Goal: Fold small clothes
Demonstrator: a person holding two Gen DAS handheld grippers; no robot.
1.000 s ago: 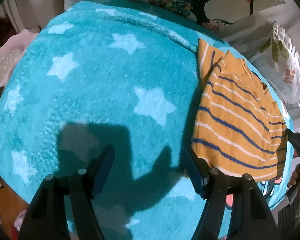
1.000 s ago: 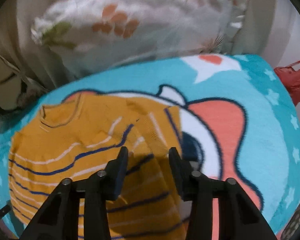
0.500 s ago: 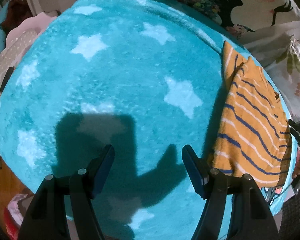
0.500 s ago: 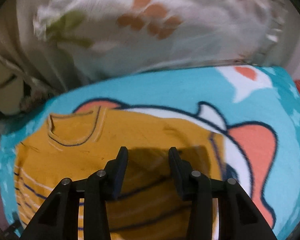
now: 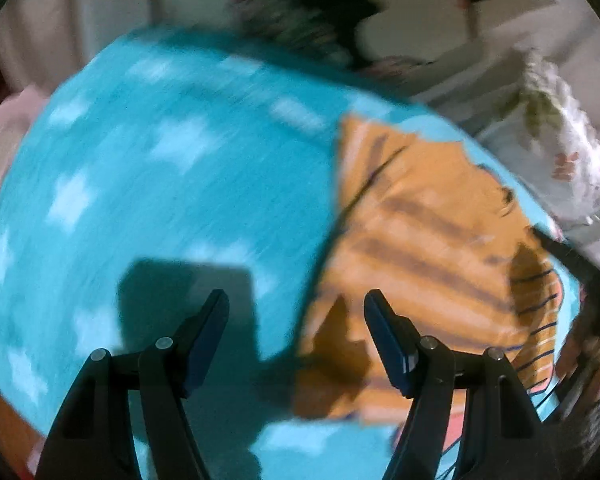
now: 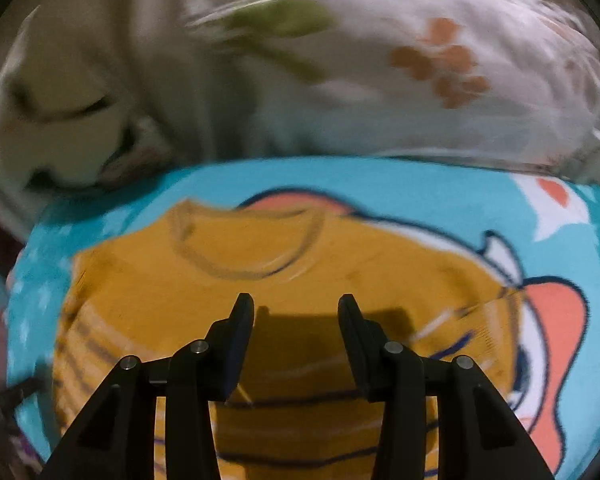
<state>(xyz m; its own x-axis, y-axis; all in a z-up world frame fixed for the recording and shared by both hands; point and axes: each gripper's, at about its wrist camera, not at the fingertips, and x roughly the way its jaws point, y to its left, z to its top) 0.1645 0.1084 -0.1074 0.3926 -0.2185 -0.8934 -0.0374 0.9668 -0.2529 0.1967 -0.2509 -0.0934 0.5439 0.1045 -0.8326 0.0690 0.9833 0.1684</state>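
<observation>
Striped orange shirt (image 6: 340, 264) spread flat on turquoise star blanket (image 5: 172, 200), collar toward the top of the right wrist frame, filling its centre and lower half; in the left wrist frame, blurred, lying at centre right with its lower edge near the bottom. Partly covers orange fish print (image 6: 556, 320) at right of the right wrist frame. White floral pillow (image 6: 420, 72) across the top of that frame, behind the blanket's far edge; same pillow at the upper right of the left wrist frame. Left gripper (image 5: 296, 328) wide apart at bottom centre, holding nothing, one finger over bare blanket, the other over the shirt's near edge. Right gripper (image 6: 296, 332) parted to a medium gap at bottom centre, empty, above the shirt's chest, casting a square shadow on the cloth.
</observation>
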